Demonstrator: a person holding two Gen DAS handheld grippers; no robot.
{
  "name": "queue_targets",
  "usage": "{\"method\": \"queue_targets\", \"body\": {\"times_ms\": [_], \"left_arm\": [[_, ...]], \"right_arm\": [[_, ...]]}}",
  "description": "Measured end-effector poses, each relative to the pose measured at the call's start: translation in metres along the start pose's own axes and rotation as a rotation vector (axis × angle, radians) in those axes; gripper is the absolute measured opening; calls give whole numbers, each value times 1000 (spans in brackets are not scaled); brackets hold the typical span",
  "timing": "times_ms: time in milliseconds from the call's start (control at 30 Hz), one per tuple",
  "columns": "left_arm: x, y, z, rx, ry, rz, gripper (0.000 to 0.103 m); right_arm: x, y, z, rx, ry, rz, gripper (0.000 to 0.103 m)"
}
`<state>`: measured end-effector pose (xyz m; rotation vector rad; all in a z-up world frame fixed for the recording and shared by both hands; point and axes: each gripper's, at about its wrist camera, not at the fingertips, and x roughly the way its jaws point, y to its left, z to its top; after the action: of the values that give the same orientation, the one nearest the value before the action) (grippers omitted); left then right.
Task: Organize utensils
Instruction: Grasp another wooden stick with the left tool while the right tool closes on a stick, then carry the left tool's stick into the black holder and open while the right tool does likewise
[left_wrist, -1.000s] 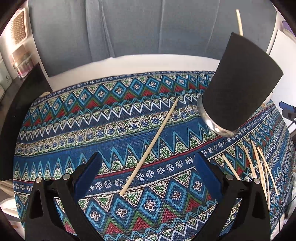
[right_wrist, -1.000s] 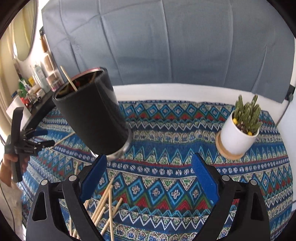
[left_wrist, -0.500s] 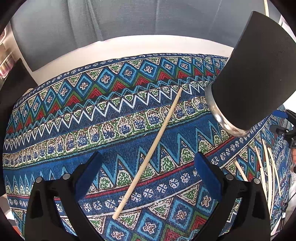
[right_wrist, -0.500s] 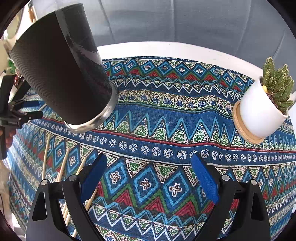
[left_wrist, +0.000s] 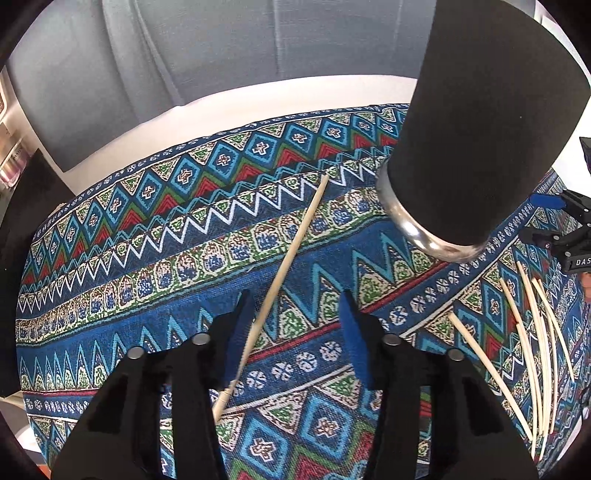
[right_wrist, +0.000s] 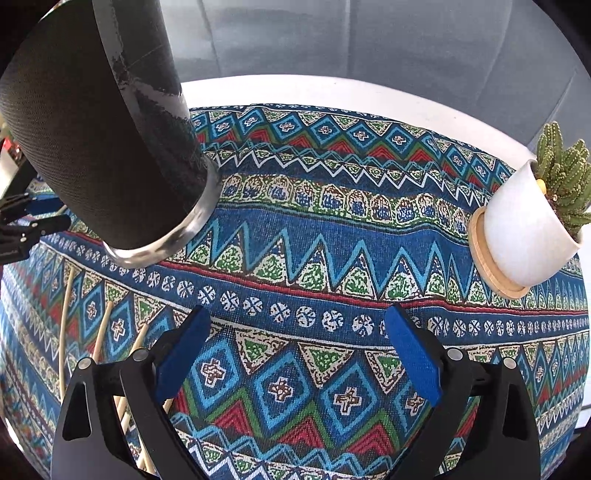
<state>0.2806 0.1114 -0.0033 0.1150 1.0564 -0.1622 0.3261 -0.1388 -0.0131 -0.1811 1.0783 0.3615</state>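
Note:
A single wooden chopstick lies slantwise on the patterned cloth. My left gripper points down over its near half. The jaws are closing, with the stick between them beside the left pad; the right pad stands clear of it. A tall black cup with a metal base rim stands to the right. Several more chopsticks lie past it. My right gripper hangs over bare cloth, wide, its jaws closing slightly on nothing. The cup is at its upper left, and loose chopsticks lie by its left finger.
A white pot with a cactus sits on a wooden saucer at the right. The patterned cloth covers a white table backed by a grey curtain. Dark furniture borders the left side.
My left gripper came down over the single chopstick and its jaws narrowed around it. My right gripper sank toward the cloth, and the cup now looms larger.

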Motion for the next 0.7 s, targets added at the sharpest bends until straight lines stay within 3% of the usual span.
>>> {"method": "queue_targets", "body": {"times_ms": [33,67,100,133,400,533,700], "left_arm": [[-1,-5,0,5,1,-4,28],[0,-11,0,9,1,-10,16],[0,-14,0,5,0,-22,6],[-2,-18,-3,-16,-1,-35,5],[-10,-1,-20,-206,15,-150,5],[-33,1,-35,-231,-19,-144,5],[-79,15,-29,-239,-93,-138,5]], "right_arm": [[-3,2,0,-12,-10,5,66],[-9,5,-2,-24,-17,14,41],[-11,8,-2,-32,-16,22,28],[-13,10,-3,-37,-9,29,8],[-22,26,-21,-73,-9,33,2],[-40,36,-32,-98,-31,14,2],[-83,39,-31,-96,-105,21,2]]}}
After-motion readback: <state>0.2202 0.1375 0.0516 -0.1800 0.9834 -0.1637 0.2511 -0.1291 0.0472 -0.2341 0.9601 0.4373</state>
